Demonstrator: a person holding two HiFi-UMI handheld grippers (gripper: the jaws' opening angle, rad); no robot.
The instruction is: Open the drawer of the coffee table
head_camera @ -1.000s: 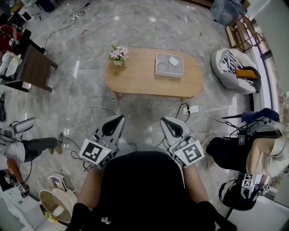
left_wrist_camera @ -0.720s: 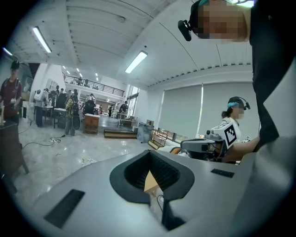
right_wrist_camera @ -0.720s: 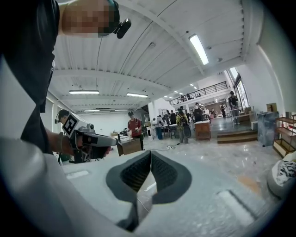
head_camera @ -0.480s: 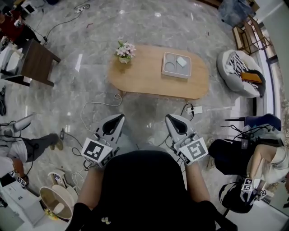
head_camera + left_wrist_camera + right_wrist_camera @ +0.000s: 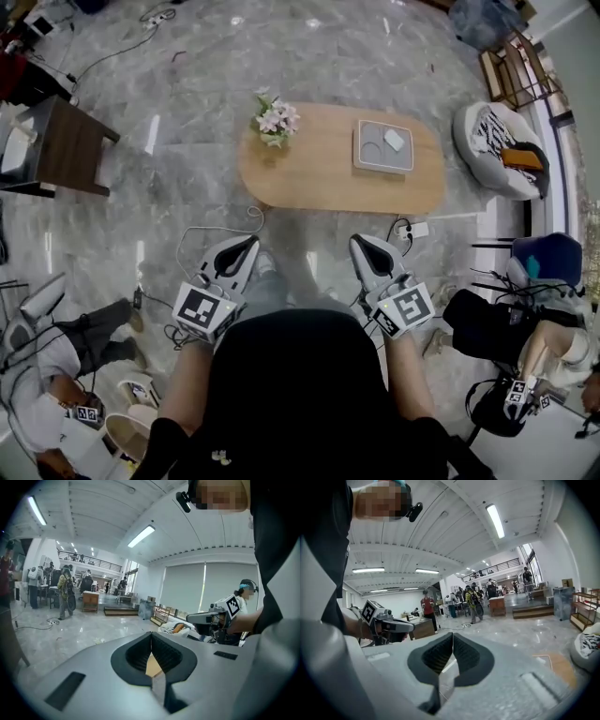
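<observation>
The oval wooden coffee table [image 5: 319, 178] stands on the marble floor ahead of me, with a flower pot [image 5: 277, 120] and a grey tray [image 5: 382, 147] on top. No drawer front shows from above. My left gripper [image 5: 250, 241] and right gripper [image 5: 357, 239] hover side by side above the floor, short of the table's near edge, touching nothing. In the left gripper view my left gripper [image 5: 151, 634] has its jaws pressed together and empty, a tan sliver of table showing below them. In the right gripper view my right gripper [image 5: 453, 634] is likewise shut and empty.
A white power strip [image 5: 412, 228] and loose cables [image 5: 202, 234] lie on the floor by the table's near side. A white beanbag seat [image 5: 497, 141] sits at the right, a dark side table [image 5: 56, 145] at the left, black bags [image 5: 487, 323] at my right. A person [image 5: 56, 375] sits lower left.
Both grippers have advanced toward the coffee table, which now sits nearer and further right in the head view. Both pairs of jaws have stayed shut.
</observation>
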